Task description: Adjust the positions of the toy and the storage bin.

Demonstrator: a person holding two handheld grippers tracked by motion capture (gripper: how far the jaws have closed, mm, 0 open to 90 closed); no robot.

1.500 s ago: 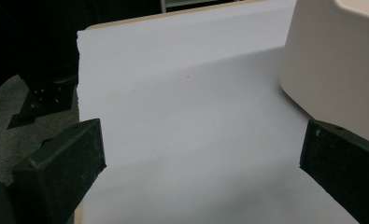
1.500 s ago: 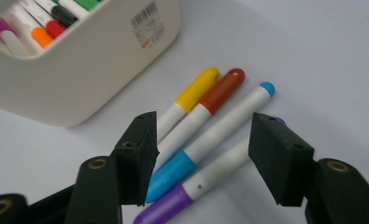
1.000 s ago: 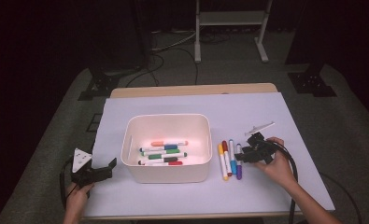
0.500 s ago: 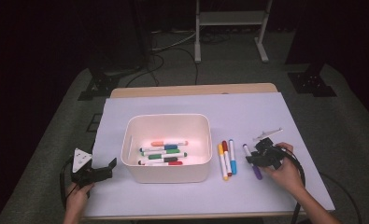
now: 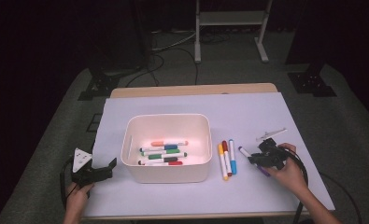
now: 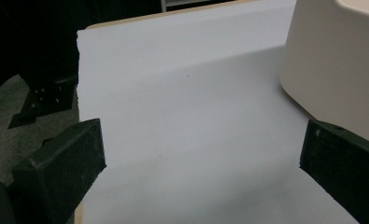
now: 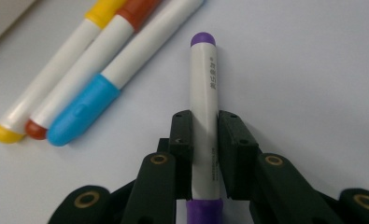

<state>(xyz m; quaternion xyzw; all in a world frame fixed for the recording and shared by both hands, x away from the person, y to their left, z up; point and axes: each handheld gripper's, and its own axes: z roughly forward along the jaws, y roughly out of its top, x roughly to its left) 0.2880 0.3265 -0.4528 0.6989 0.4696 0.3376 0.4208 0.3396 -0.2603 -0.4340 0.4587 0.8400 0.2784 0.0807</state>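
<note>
The purple marker (image 7: 204, 107) lies on the white sheet (image 5: 247, 112) right of the bin (image 5: 166, 122), just beside the yellow marker (image 5: 222, 161), red marker (image 5: 226, 157) and blue marker (image 5: 232, 156). The right gripper (image 7: 204, 140) has just been closing and now clamps it mid-barrel (both purple ends stick out). The left gripper (image 6: 198, 154) rests wide open near the bin's left wall, nothing between its jaws.

White bin (image 5: 166, 173) mid-surface holding several markers (image 5: 163, 153), yellow (image 5: 223, 162), red (image 5: 226, 157) and blue markers (image 5: 232, 157) side by side just right of it, pale sheet (image 5: 173, 105) covering surface, metal stand (image 5: 229, 21) behind
</note>
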